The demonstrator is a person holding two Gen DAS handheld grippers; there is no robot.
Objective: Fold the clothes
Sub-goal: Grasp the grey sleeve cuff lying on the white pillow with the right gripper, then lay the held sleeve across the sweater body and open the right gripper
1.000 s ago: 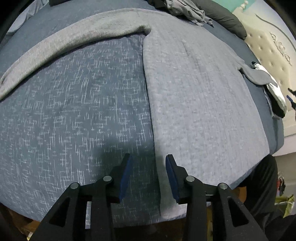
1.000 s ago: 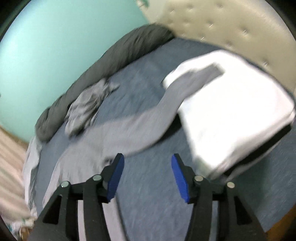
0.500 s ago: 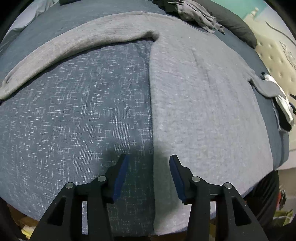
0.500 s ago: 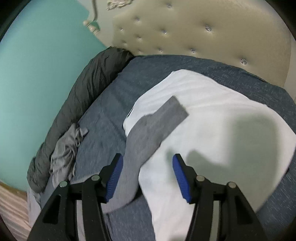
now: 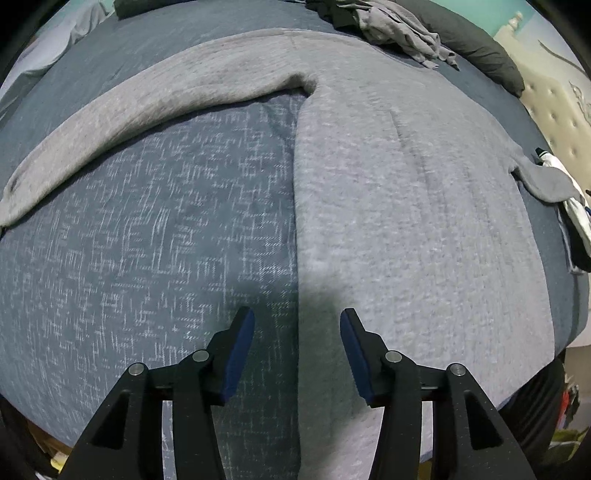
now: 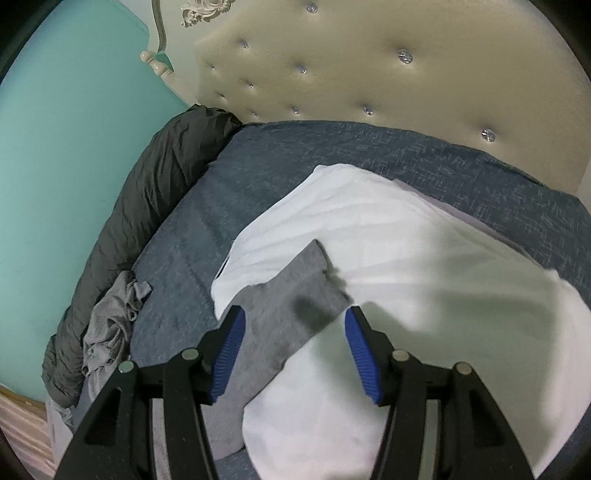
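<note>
A grey long-sleeved sweater point(image 5: 406, 206) lies spread flat on the blue bed cover point(image 5: 147, 240). One sleeve point(image 5: 129, 114) stretches to the left. My left gripper point(image 5: 297, 332) is open and empty, low over the sweater's left side edge near the hem. The other sleeve point(image 6: 295, 310) lies across a folded white garment point(image 6: 424, 295). My right gripper point(image 6: 293, 332) is open and empty, its jaws standing either side of that sleeve's cuff end, just above it.
A crumpled grey garment point(image 5: 402, 29) and a dark rolled duvet point(image 5: 476, 48) lie at the far side; both also show in the right wrist view point(image 6: 114, 325) point(image 6: 155, 206). A cream tufted headboard point(image 6: 369, 74) and a teal wall point(image 6: 66, 147) stand behind.
My right gripper has swung over the white garment and come down onto the sleeve cuff. My left gripper has moved forward along the sweater's side edge, further from the hem.
</note>
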